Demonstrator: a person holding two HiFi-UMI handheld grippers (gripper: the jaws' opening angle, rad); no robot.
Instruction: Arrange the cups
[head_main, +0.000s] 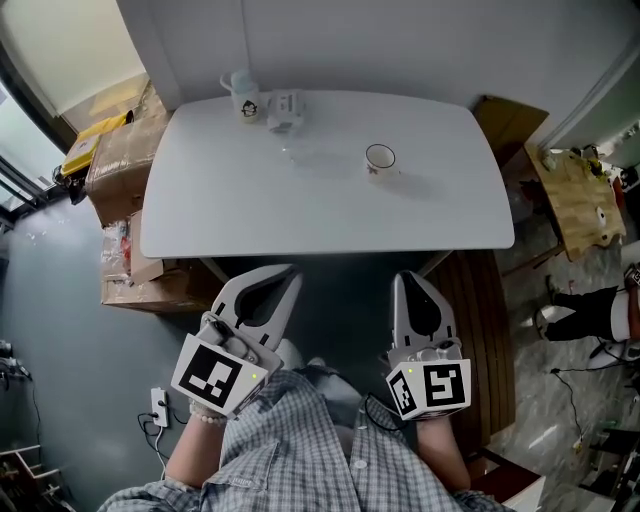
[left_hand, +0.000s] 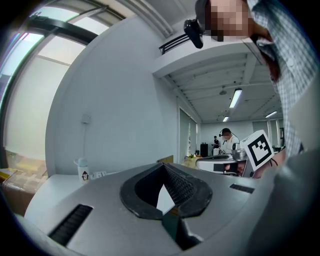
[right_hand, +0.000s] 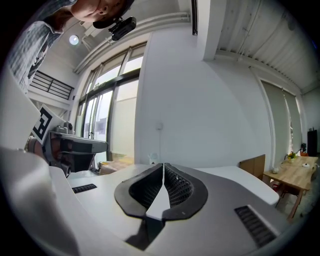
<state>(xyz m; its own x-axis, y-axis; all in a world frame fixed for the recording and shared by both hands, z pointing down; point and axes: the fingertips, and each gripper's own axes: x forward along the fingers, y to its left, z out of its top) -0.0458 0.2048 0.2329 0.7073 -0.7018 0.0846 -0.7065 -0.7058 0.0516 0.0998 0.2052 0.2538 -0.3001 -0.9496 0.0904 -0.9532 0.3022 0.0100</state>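
Note:
A white table holds a cream mug right of centre, standing upright. At the far left edge stand a small white bottle with a penguin picture and a white cup beside it. A faint clear glass seems to stand in front of them. My left gripper and right gripper are both shut and empty, held level just short of the table's near edge. In the left gripper view the bottle shows beyond the shut left gripper. The right gripper also faces the table.
Cardboard boxes are stacked left of the table. A wooden table stands at the right, and a brown board lies by the table's near right corner. A power strip is on the floor. A person sits far off.

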